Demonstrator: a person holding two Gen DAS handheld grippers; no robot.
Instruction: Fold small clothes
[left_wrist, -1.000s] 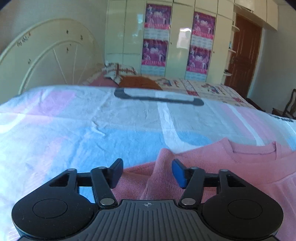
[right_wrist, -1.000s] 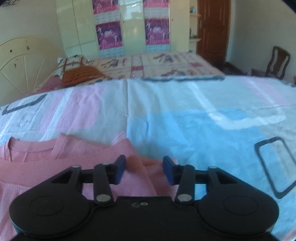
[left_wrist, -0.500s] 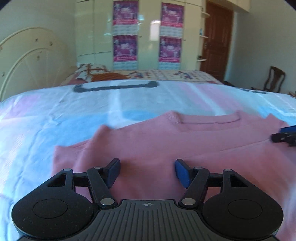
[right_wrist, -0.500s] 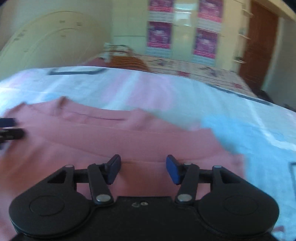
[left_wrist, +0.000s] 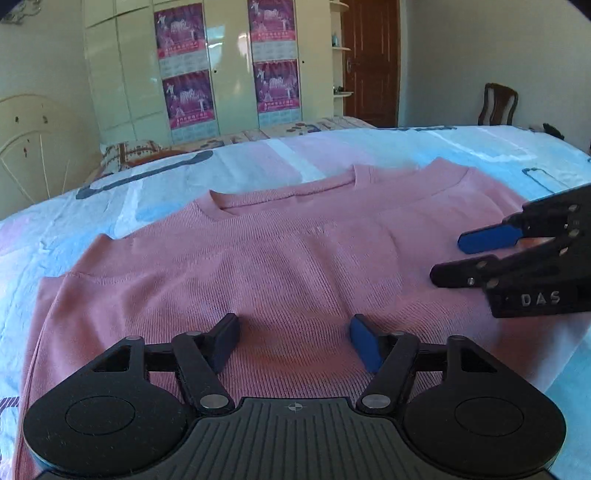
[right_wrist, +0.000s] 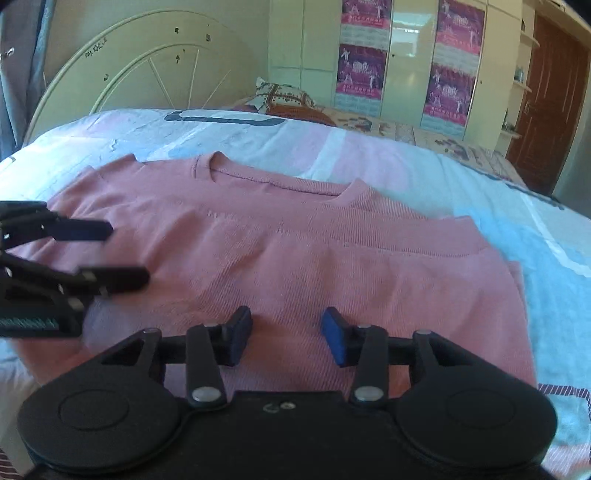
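A small pink knit sweater (left_wrist: 280, 266) lies flat on the bed with both sides folded in over its middle, neckline at the far side. It also shows in the right wrist view (right_wrist: 295, 258). My left gripper (left_wrist: 293, 341) is open and empty, low over the near hem. My right gripper (right_wrist: 286, 336) is open and empty over the near hem too. The right gripper shows at the right edge of the left wrist view (left_wrist: 484, 254). The left gripper shows at the left edge of the right wrist view (right_wrist: 118, 254).
The bed has a pastel pink, blue and white sheet (left_wrist: 424, 155). A cream headboard (right_wrist: 140, 66) stands at the left, a patterned pillow (right_wrist: 284, 96) behind. A cream wardrobe with posters (left_wrist: 221, 66), a brown door (left_wrist: 371, 59) and a wooden chair (left_wrist: 496, 105) stand beyond.
Both grippers have swung from the sweater's outer sides to its near middle, facing inward. The sleeves now lie folded over the body. Both grippers stayed open.
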